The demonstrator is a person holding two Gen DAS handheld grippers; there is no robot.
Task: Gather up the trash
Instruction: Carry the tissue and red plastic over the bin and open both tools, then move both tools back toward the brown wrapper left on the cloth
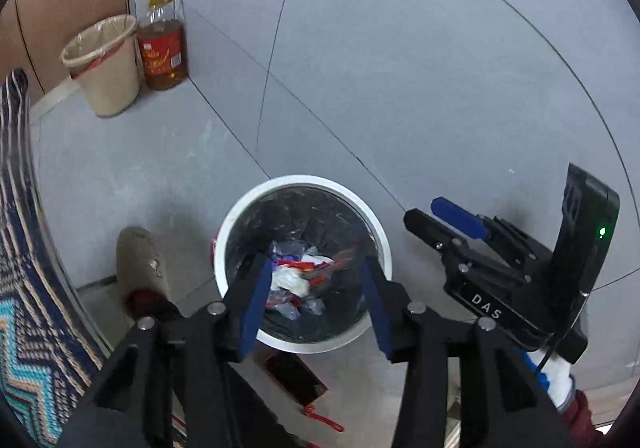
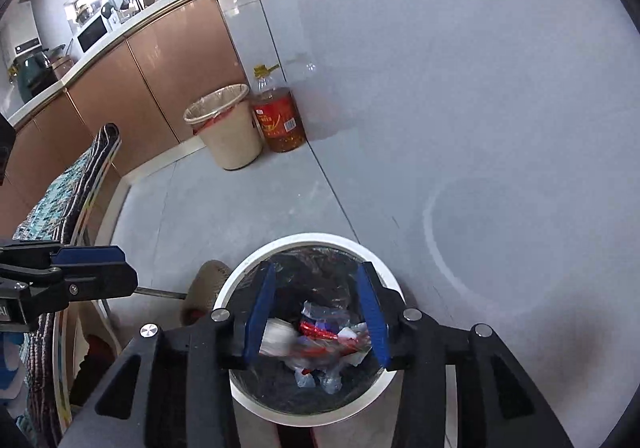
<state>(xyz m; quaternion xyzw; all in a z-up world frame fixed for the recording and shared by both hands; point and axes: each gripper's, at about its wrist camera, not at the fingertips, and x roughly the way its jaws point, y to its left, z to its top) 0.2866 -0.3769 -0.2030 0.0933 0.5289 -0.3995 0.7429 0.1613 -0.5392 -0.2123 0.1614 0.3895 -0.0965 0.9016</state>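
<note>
A white bin with a black liner (image 1: 303,180) (image 2: 312,238) stands on the grey floor right below both grippers. Crumpled wrappers and plastic, white, red and blue (image 1: 296,280) (image 2: 320,336), lie in it; some look blurred. My left gripper (image 1: 315,262) hangs open over the bin's mouth, and its blue pads (image 1: 254,304) touch nothing. My right gripper (image 2: 316,270) is open above the same bin, pads (image 2: 374,316) apart from the trash. Each gripper shows in the other's view: the right one (image 1: 430,211) beside the bin, the left one (image 2: 126,268) at the left edge.
A beige bin with a clear liner (image 1: 104,63) (image 2: 228,123) and a big oil bottle (image 1: 162,47) (image 2: 280,115) stand by the brown cabinets (image 2: 160,59). A slipper (image 1: 140,260) and a patterned cushion (image 1: 24,288) lie left of the white bin. A dark red flat thing (image 1: 296,372) lies by its base.
</note>
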